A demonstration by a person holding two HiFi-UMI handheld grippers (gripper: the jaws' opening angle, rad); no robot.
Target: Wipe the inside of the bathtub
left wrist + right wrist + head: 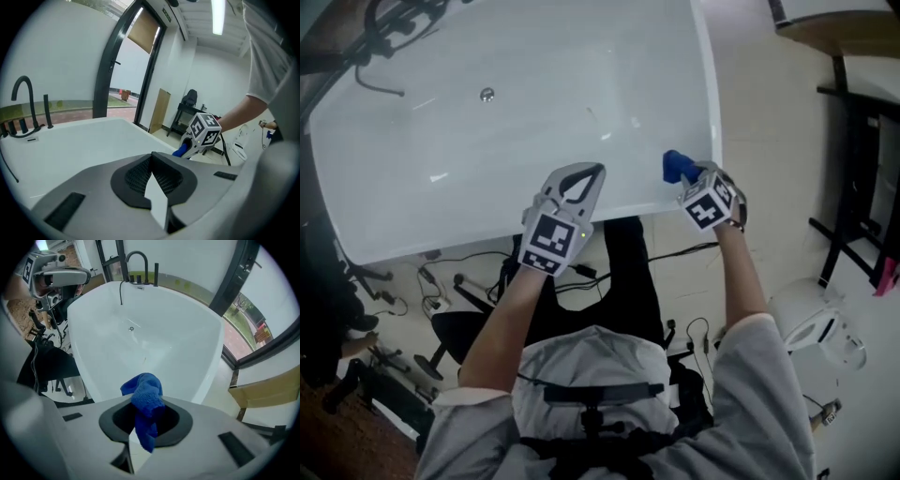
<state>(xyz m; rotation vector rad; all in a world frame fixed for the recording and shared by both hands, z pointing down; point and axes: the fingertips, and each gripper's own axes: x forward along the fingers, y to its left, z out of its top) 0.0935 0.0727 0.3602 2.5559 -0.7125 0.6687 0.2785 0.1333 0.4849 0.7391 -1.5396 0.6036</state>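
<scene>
The white bathtub [534, 122] fills the upper head view, with its drain [487, 94] on the floor toward the far end. My right gripper [682, 174] hangs over the near rim at the tub's right corner, shut on a blue cloth [677, 165]. In the right gripper view the cloth [146, 401] bunches out between the jaws above the tub [159, 348]. My left gripper [592, 172] is held over the near rim to the left of it. Its jaws [152, 158] are shut with nothing between them.
A black faucet [136, 259] and hose stand at the tub's far end. Cables and stands [441, 291] lie on the floor below the near rim. A black table [853, 141] and a white appliance [816, 323] stand to the right.
</scene>
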